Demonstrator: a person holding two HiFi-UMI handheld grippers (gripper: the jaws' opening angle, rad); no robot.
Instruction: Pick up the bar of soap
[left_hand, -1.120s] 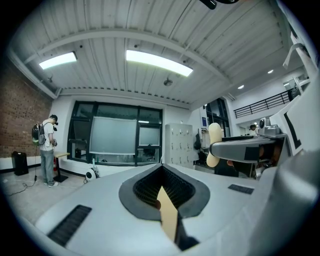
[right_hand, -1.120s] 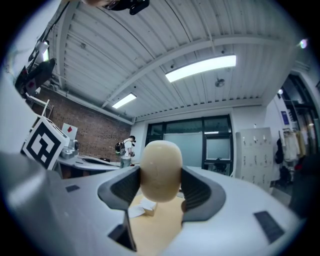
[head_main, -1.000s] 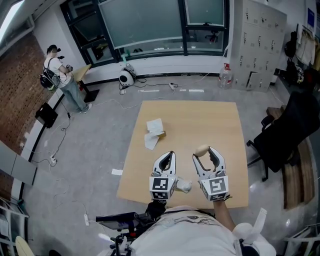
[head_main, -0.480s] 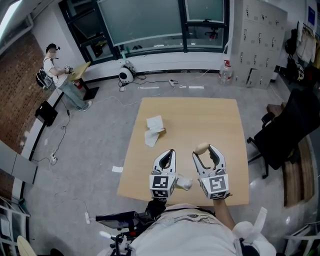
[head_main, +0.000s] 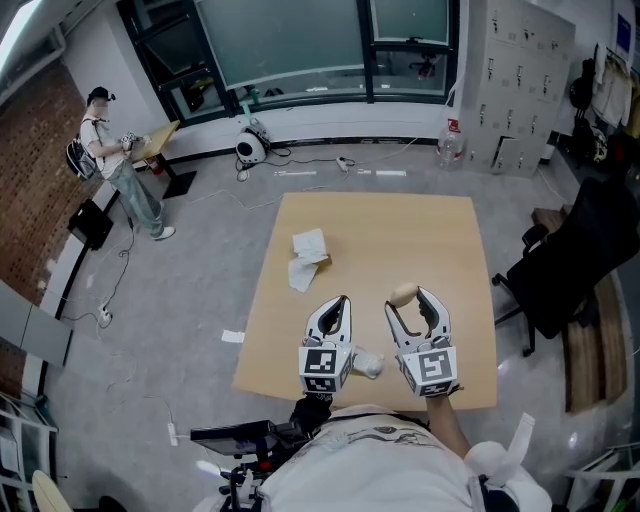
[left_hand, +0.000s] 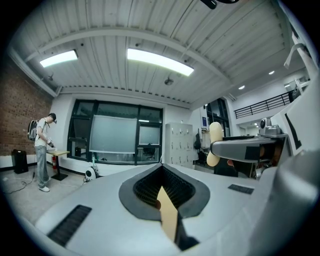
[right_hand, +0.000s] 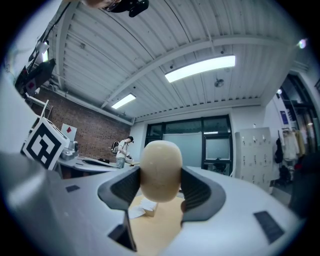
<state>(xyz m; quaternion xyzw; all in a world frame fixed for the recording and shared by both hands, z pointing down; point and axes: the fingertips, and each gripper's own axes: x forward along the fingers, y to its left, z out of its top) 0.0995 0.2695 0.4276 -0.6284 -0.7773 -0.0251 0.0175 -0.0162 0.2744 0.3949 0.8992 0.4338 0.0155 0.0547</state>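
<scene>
- Person on the far-left floor has stepped a little further left since the earlier frames and now stands mid-stride by the small stand. Nothing else in the room has moved.
- Both grippers sit in the same spots as before, side by side over the near edge of the table.
- Right gripper: clamped on the soap, same hold as a second ago.
- Right gripper view confirms this: the pale oval soap is pinched between both dark pads and stands up past the tips. The tan tabletop shows below it, so the bar is lifted clear.
- Left gripper: jaws drawn together at the tips, nothing between them.
- Its own view shows only a thin sliver of tabletop through the slit of the left gripper.
- From the left gripper view, the soap shows off to the right, at the end of the right gripper's jaw.
- A pale crumpled lump lies between the two gripper bodies at the near table edge. I cannot tell what it is.
- White paper with a small brown box lies on the far-left part of the table, well apart from both grippers and unchanged.
</scene>
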